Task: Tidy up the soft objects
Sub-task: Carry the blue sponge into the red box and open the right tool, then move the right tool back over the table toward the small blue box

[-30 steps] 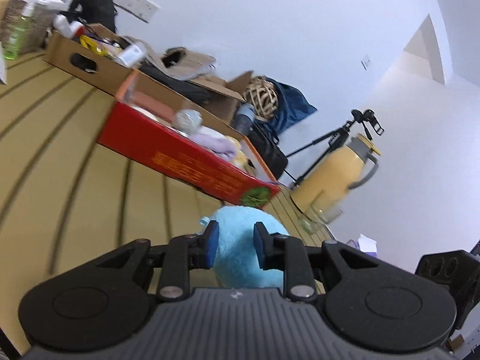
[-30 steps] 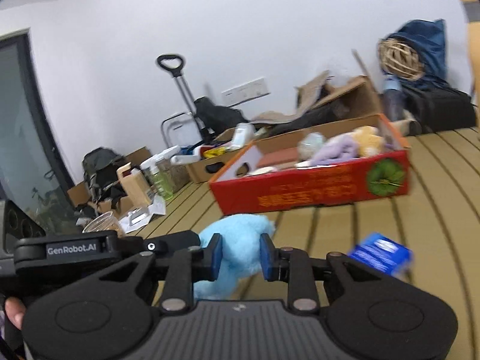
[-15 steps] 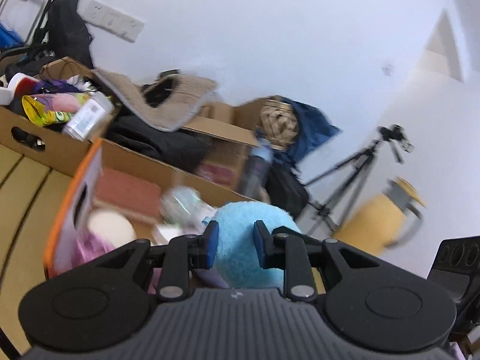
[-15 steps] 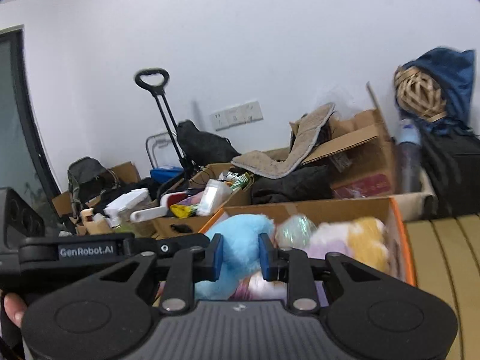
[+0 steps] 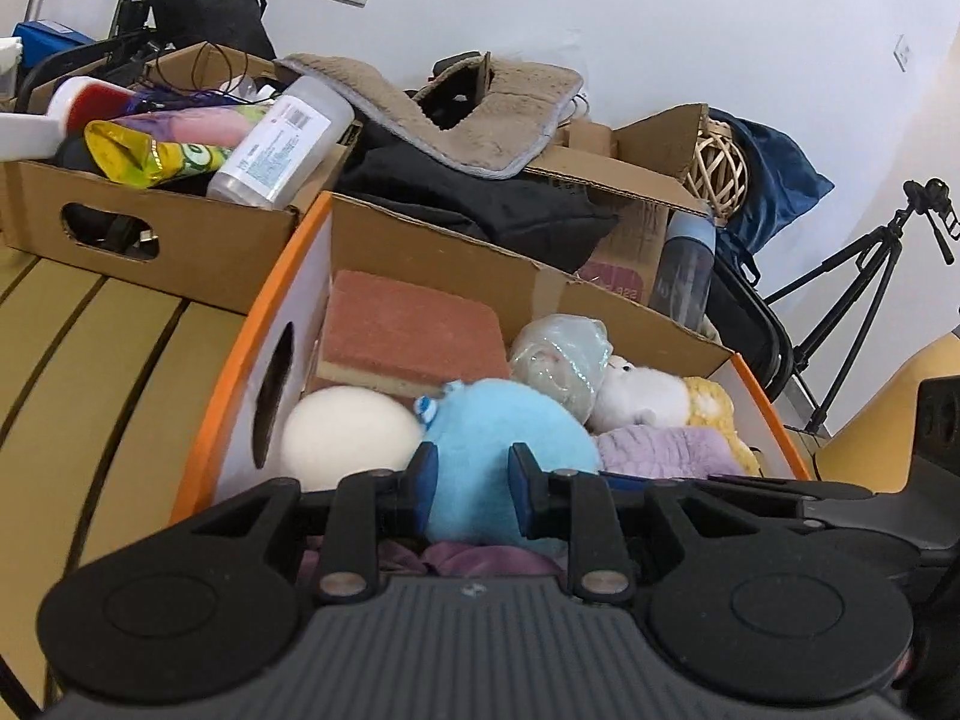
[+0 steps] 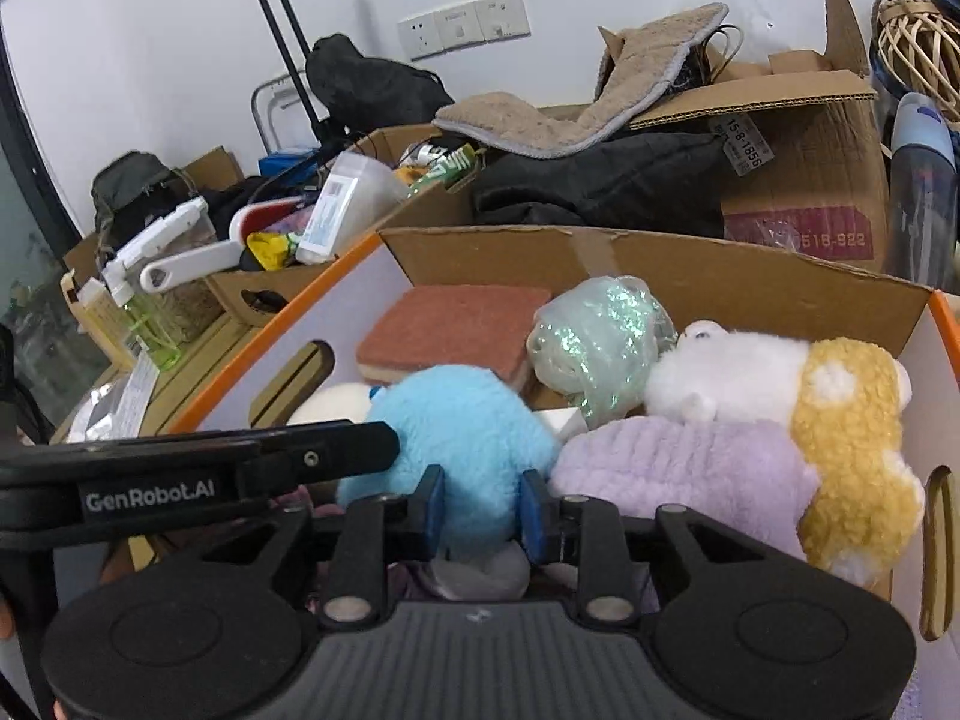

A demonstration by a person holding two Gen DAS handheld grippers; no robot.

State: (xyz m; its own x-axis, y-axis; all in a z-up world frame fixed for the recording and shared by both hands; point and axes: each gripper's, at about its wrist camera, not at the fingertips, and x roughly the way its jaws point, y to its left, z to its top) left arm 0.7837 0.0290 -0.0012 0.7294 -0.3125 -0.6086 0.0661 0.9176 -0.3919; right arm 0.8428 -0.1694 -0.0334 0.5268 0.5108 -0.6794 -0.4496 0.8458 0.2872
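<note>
A light blue plush toy (image 5: 492,438) is held by both grippers inside the orange-rimmed cardboard box (image 5: 258,312). My left gripper (image 5: 471,495) is shut on the blue plush. My right gripper (image 6: 480,507) is shut on the same plush (image 6: 456,420) from the other side. The box (image 6: 660,264) also holds a red sponge (image 5: 408,330), a white ball (image 5: 348,432), a shiny wrapped ball (image 6: 594,336), a white plush (image 6: 720,378), a yellow plush (image 6: 852,438) and a lilac plush (image 6: 678,468).
A brown cardboard box (image 5: 150,222) of bottles and packets stands to the left on the slatted wooden table (image 5: 78,360). Behind lie black cloth, a tan mat (image 5: 480,114) and more cartons. A tripod (image 5: 864,276) and a yellow jug stand at the right.
Both grippers carried the blue plush from above the table, over the box's red front wall, and lowered it among the soft toys inside the box.
</note>
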